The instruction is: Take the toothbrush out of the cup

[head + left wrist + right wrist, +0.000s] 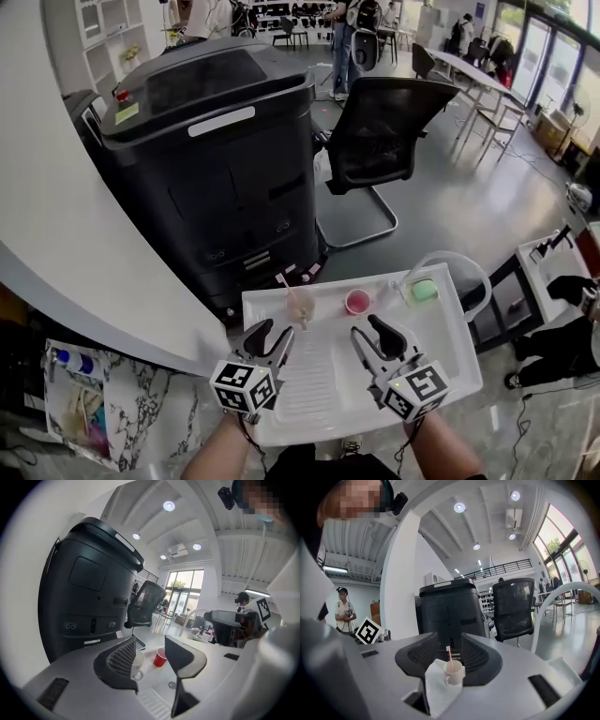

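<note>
Your left gripper (pixel 277 331) and right gripper (pixel 367 329) hover with fingers apart and empty, near the small white cup (pixel 300 307) on the white tray surface (pixel 441 349), in which the thin pink toothbrush (pixel 449 656) stands; pulling it at a slant would likely tip the unheld cup.

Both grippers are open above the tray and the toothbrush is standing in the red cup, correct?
Not quite. The right gripper view shows the toothbrush standing in the white mug, not the red cup. Both the left gripper and right gripper are open above the tray.
</note>
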`<action>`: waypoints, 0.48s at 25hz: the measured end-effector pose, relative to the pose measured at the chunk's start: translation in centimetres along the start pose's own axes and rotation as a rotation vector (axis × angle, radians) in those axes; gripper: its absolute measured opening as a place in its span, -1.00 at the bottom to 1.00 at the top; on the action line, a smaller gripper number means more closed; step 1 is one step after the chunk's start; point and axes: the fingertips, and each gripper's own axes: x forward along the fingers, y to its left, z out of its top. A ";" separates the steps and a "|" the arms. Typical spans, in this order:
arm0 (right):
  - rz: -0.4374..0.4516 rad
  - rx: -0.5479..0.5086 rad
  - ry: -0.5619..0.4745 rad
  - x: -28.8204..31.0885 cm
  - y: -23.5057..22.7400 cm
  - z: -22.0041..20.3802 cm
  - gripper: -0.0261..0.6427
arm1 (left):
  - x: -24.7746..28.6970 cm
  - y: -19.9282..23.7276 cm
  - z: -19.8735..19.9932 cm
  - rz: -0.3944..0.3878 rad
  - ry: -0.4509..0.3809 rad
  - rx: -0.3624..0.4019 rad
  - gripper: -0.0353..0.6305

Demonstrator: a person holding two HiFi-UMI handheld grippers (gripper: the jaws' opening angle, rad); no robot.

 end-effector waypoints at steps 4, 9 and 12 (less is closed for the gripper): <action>-0.032 0.007 0.013 0.9 -0.3 -0.8 -0.43 | 1.7 1.5 -0.5 -0.023 0.020 -0.007 -0.29; -0.064 0.015 0.026 1.9 -0.5 -1.3 -0.43 | 3.8 3.2 -1.4 -0.047 0.049 -0.027 -0.29; -0.078 0.018 0.034 2.5 -0.8 -1.6 -0.43 | 5.3 4.4 -1.9 -0.056 0.065 -0.042 -0.29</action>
